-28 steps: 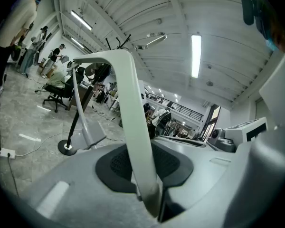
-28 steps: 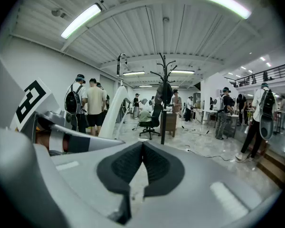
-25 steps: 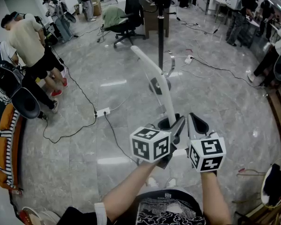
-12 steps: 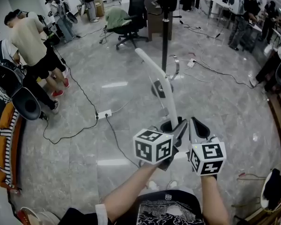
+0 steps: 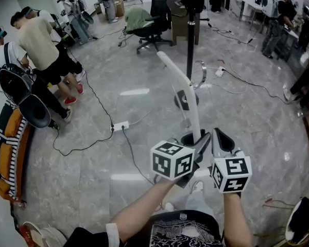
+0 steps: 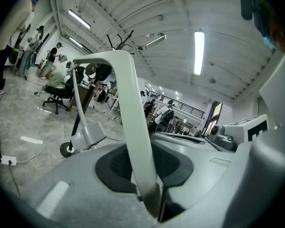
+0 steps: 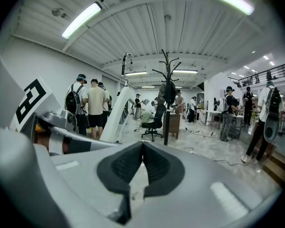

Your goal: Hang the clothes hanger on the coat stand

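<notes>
The left gripper (image 5: 196, 146) has its fingers clenched on one arm of the white clothes hanger (image 5: 195, 117), with the black coat stand (image 5: 190, 40) beyond. The right gripper (image 5: 220, 138), just beside it, has its fingers pressed together with nothing between them.

One clothes hanger (image 5: 188, 91), one coat stand (image 5: 190, 45), one office chair (image 5: 155, 29), one power strip (image 5: 119, 126), two grippers: left gripper (image 5: 198, 138), right gripper (image 5: 219, 137).

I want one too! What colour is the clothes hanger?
The clothes hanger is white; the left gripper view shows it best.
</notes>
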A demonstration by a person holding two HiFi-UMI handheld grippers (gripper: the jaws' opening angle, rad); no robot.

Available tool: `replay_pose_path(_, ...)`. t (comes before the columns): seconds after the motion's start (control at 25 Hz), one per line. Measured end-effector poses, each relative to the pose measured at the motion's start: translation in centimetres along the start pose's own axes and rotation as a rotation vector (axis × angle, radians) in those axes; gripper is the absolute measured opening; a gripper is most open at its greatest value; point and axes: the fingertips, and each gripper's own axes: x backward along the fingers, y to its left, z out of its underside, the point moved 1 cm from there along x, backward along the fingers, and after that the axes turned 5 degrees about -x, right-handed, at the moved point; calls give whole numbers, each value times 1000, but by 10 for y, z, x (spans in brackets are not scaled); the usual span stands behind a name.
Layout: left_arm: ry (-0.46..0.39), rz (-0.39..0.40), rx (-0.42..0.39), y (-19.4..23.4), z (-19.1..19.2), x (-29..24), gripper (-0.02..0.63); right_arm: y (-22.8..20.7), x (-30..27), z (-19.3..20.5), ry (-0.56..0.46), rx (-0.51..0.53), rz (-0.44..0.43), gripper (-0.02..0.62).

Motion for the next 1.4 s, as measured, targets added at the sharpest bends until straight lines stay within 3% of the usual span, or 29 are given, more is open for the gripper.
replay_pose_path(0.4, 2, -17, 44, 21, -30, -87, 83, -76, -54, -34, -25, 13, -39, 2)
replay_pose_path(0.76, 1, -22, 48, 19, -45, -162, 83, -147, -81, -39, -18, 4, -65, 2)
replay_pose_path(1.4, -12, -71, 48, 32, -63, -223, 83, -204, -114, -51, -14, 13, -111, 2)
